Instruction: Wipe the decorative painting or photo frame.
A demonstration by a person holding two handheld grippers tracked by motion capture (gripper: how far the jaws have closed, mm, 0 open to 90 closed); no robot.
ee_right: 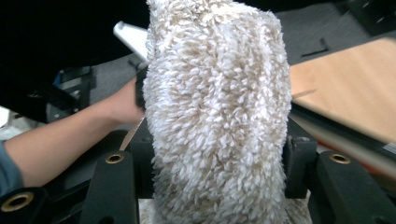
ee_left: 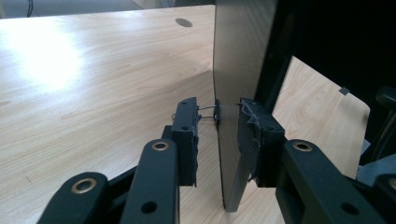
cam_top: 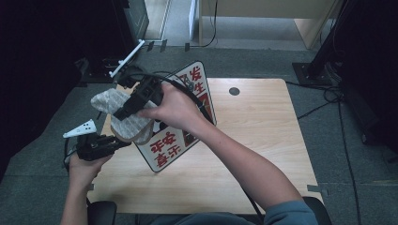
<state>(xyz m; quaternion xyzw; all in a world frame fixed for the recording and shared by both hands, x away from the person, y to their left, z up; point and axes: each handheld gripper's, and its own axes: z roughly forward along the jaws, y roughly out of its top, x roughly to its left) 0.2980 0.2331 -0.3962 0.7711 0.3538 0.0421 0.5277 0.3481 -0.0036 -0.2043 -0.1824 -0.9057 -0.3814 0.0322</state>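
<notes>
The step in hand looks like wiping the sign board (cam_top: pixel 180 136), which stands tilted on edge left of centre on the wooden tabletop (cam_top: pixel 263 140). The right hand-held gripper (cam_top: pixel 123 112) is clamped on a fluffy cream cloth (ee_right: pixel 217 112), held at the board's upper left. The left hand-held gripper (ee_left: pixel 218 135) straddles the thin, smooth board's edge, jaws apart, not pressing. Next, probably, press the cloth flat against the glossy face.

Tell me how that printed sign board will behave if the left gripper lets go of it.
The sign board looks thin and rigid: its edge runs straight between the left gripper jaws. Propped tilted on one edge on the table, it would probably tip flat. Its smooth face may slip; the fluffy cloth in the right gripper would just flop.
</notes>
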